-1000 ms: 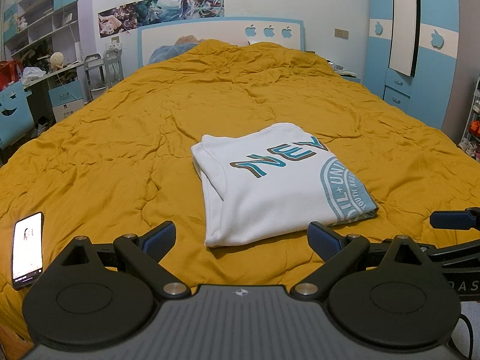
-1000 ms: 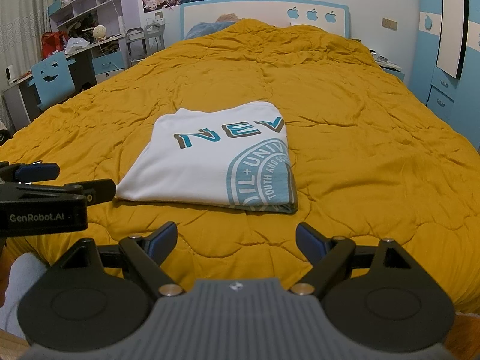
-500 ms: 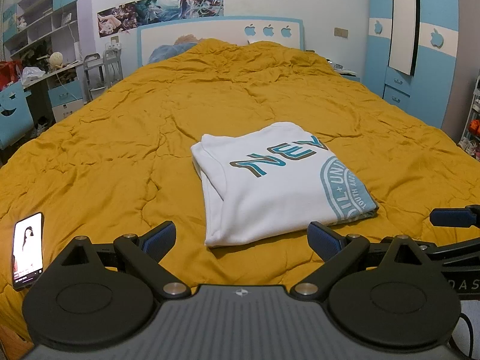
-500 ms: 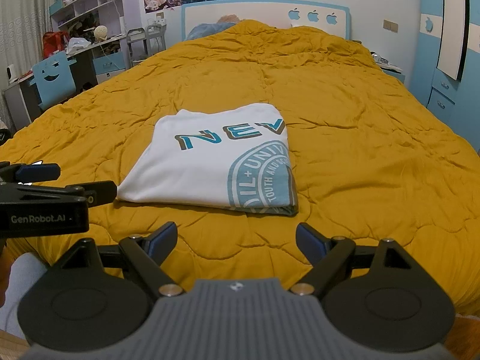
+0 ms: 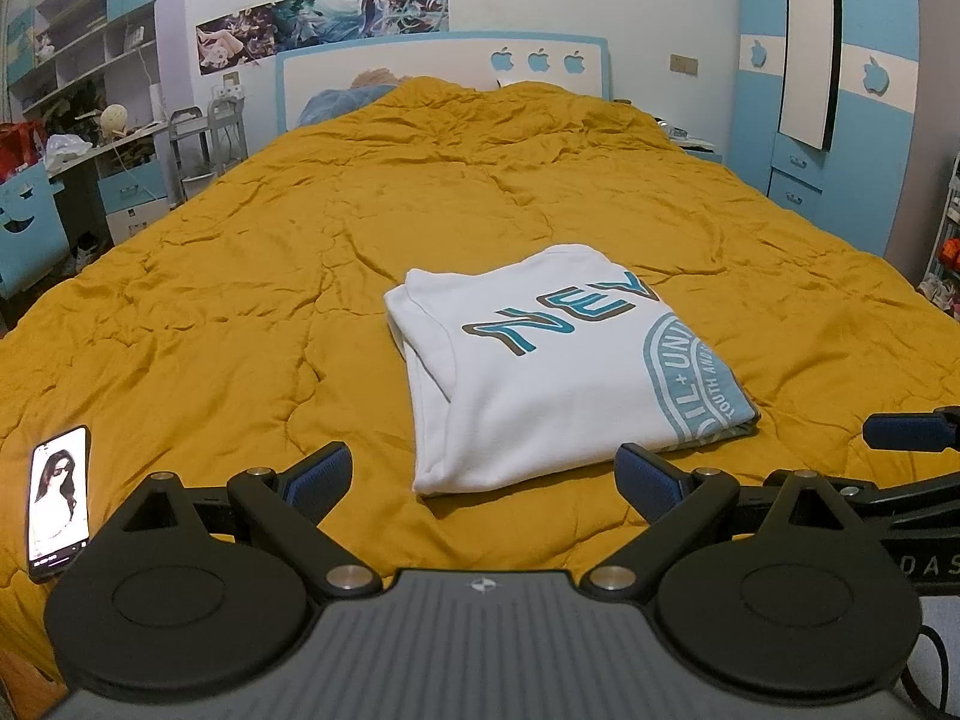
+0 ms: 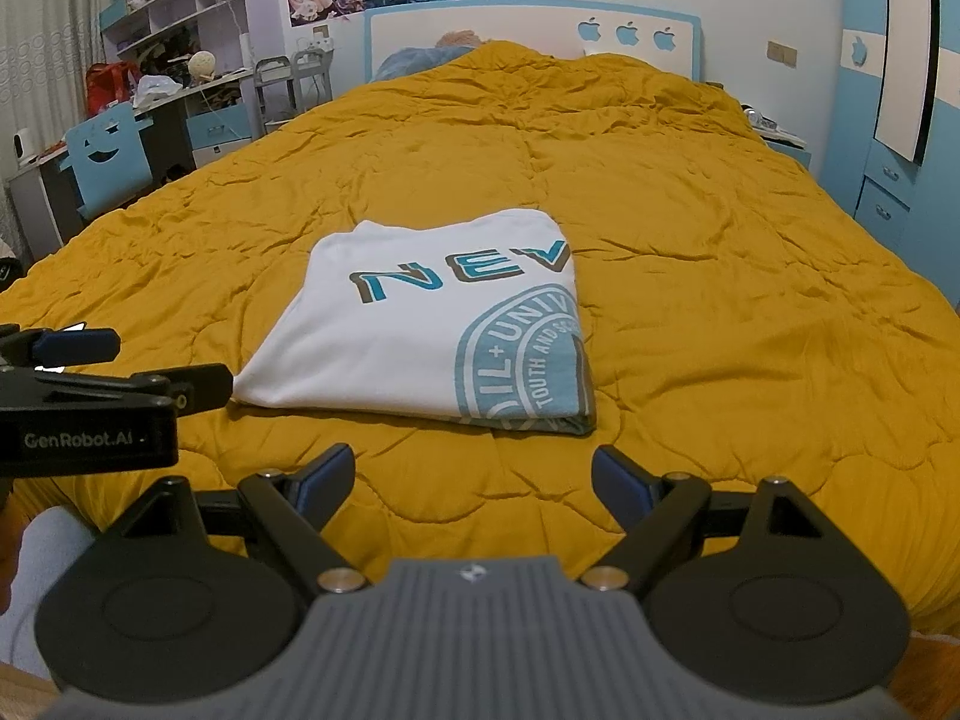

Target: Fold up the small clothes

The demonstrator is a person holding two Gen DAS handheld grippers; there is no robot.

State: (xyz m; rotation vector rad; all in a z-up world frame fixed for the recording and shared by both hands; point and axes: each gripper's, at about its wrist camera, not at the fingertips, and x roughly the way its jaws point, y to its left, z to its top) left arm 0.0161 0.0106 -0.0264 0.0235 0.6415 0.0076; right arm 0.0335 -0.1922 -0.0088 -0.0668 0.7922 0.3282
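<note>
A white T-shirt with teal lettering and a round teal print lies folded into a flat rectangle on the mustard quilt. The same T-shirt shows in the right wrist view, just beyond the fingers. My left gripper is open and empty, held at the near edge of the bed short of the shirt. My right gripper is open too, with nothing between its fingers, a little back from the shirt's near fold. The left gripper's body shows at the left of the right wrist view.
A phone with a lit screen lies on the quilt at the near left. A desk, blue chair and shelves stand left of the bed. Blue wardrobes line the right wall. The headboard is at the far end.
Both grippers hold nearly still and stay open. The folded shirt has not moved. Only the picture on the phone screen differs.
</note>
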